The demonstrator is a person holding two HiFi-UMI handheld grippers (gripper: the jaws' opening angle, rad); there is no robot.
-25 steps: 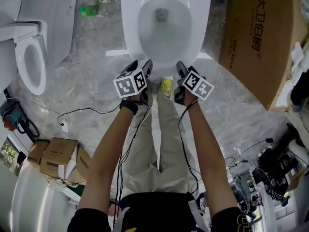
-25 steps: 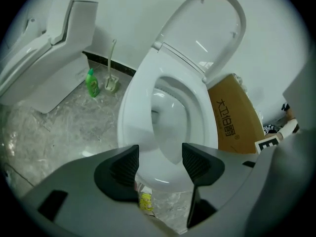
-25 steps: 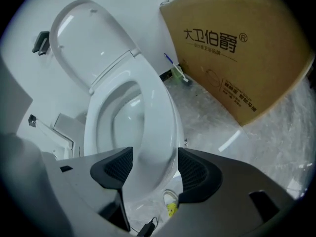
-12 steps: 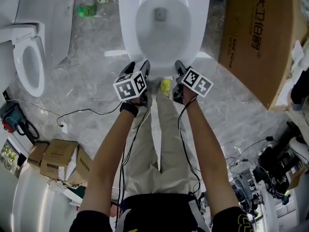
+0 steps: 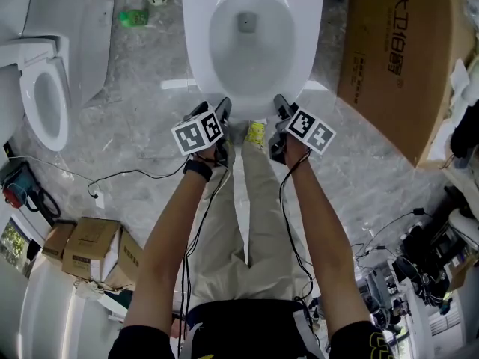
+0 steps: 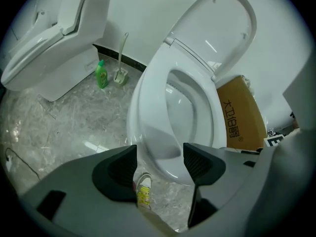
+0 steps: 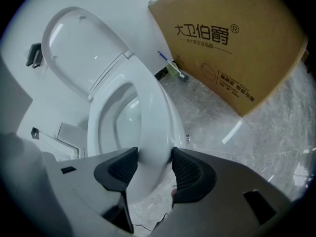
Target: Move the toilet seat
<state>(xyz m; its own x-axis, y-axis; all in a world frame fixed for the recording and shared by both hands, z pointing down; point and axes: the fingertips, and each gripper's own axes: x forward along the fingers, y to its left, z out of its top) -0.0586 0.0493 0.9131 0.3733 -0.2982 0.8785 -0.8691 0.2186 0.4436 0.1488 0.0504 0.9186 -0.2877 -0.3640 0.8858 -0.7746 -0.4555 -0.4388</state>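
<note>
Below, the toilet seat (image 5: 252, 96) is seen lying flat on the bowl of the white toilet, with the lid (image 6: 217, 28) raised upright against the wall behind it. The left gripper (image 5: 215, 105) is held at the front left of the seat and the right gripper (image 5: 278, 108) at the front right, each pointed steeply down, with a marker cube (image 5: 200, 132) carried on top of the left one. In the left gripper view, the jaws of the left gripper (image 6: 160, 159) are shown well apart; the front rim of the seat (image 6: 148, 107) is framed between them, but a gap is left beside the left-hand pad, through which a yellow-and-white shoe (image 6: 143, 189) and the grey marbled floor (image 5: 135, 133) can be seen, so nothing is gripped. In the right gripper view, the jaws of the right gripper (image 7: 155, 164) have just been closing, and the seat's rim (image 7: 155, 117) is caught between them, the space from one ribbed pad to the other being filled by it. A large brown cardboard box (image 5: 397, 58) is stood to the right of the toilet. A second white toilet (image 5: 45, 88) is placed to the left, with a green bottle (image 6: 101, 74) and a toilet brush (image 6: 121, 68) set near the wall between the two.
</note>
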